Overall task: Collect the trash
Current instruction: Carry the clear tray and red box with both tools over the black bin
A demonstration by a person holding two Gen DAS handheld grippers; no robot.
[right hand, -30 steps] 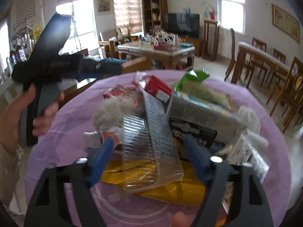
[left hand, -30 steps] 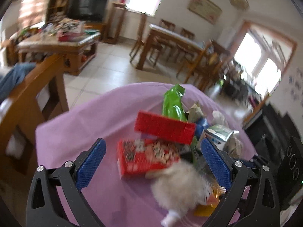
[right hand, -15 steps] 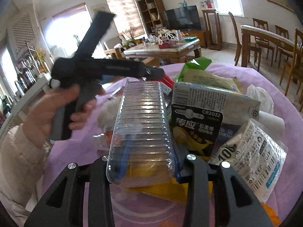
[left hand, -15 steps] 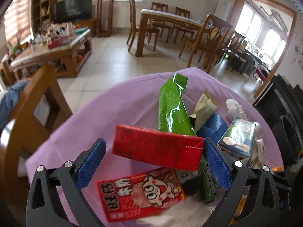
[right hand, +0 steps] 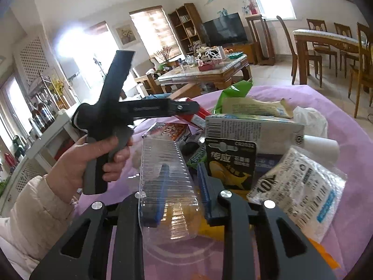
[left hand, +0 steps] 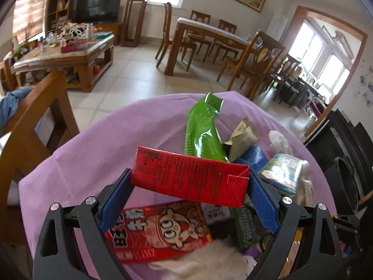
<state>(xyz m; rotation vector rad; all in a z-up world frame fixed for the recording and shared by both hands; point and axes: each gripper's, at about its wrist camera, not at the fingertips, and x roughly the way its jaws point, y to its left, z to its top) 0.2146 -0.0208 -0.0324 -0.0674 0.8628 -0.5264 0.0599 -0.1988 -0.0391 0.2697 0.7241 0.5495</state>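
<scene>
The left gripper (left hand: 190, 186) is closing on a red carton (left hand: 188, 177), its pads touching both ends. The right gripper (right hand: 181, 193) is closing narrow on a clear tray (right hand: 165, 186). Both are sitting among trash near the purple table's (left hand: 98, 149) middle.

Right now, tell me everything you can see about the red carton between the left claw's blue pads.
The red carton is a flattened cardboard drink box covered in small dark print, with a folded flap at its right end. It lies lengthwise and slightly tilted between the left claw, whose jaws are closing, both pads at its ends. It sits above a red cartoon snack packet.
</scene>
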